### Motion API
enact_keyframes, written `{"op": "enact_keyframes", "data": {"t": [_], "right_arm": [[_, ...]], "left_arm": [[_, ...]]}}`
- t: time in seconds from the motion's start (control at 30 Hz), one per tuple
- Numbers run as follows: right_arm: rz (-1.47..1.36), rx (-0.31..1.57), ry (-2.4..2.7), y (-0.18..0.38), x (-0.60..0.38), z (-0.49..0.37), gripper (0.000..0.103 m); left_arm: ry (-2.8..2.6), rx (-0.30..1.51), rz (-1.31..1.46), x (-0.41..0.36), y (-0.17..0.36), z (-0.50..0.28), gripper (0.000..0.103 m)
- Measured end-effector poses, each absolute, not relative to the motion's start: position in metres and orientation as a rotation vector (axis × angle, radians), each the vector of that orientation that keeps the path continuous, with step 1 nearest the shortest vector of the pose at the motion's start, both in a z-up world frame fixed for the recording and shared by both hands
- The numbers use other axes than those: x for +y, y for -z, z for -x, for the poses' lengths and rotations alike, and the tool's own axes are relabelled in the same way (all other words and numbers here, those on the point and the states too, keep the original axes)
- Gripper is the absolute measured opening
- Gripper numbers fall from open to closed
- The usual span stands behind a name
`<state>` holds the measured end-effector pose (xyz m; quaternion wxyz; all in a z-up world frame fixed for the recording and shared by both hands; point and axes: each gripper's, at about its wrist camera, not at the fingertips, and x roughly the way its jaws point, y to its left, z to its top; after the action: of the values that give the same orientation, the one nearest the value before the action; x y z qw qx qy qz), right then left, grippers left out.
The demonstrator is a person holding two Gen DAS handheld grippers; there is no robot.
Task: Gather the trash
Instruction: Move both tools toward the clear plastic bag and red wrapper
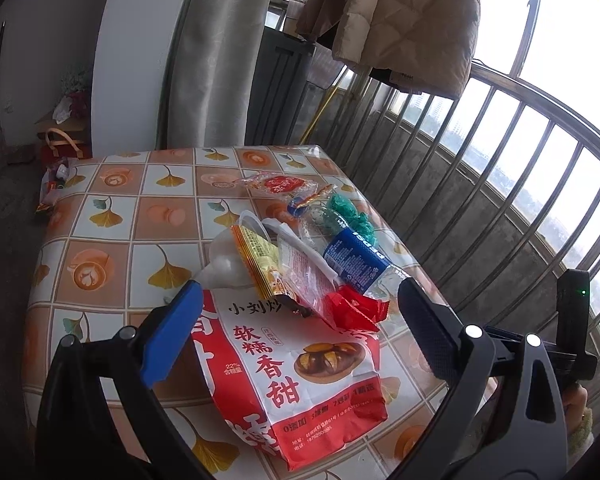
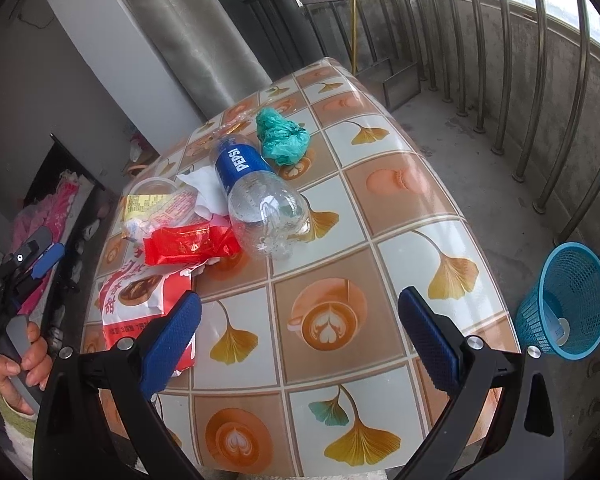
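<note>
Both the left claw [image 1: 300,320] and right claw [image 2: 300,320] spread, empty; the chestnut bag [image 1: 300,380] looks light, crinkly; best pinched at its edge.

A clear plastic bottle [image 2: 256,196] lying before me on the table reads "PEPSI" on its blue label. My left camera shows a red-and-white snack bag [image 1: 296,380] printed "软糯香甜", "22%" and "0添加".

Left gripper [image 1: 298,304] spread wide over the red snack bag [image 1: 300,376] on table [image 1: 112,216]
</note>
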<state>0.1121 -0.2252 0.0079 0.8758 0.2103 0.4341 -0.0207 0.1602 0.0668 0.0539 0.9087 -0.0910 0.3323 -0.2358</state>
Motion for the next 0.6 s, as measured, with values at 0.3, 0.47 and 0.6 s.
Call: {"op": "enact_keyframes", "data": {"t": [0.3, 0.47, 0.6], "right_arm": [[-0.434, 0.907, 0.034, -0.011, -0.22, -0.112, 0.096], [-0.456, 0.899, 0.033, -0.011, -0.22, -0.112, 0.096], [-0.463, 0.905, 0.03, -0.008, -0.218, -0.114, 0.096]], "left_arm": [[0.477, 0.657, 0.158, 0.063, -0.055, -0.148, 0.094], [0.484, 0.653, 0.145, 0.06, -0.055, -0.144, 0.094], [0.487, 0.654, 0.143, 0.059, -0.054, -0.144, 0.094]]}}
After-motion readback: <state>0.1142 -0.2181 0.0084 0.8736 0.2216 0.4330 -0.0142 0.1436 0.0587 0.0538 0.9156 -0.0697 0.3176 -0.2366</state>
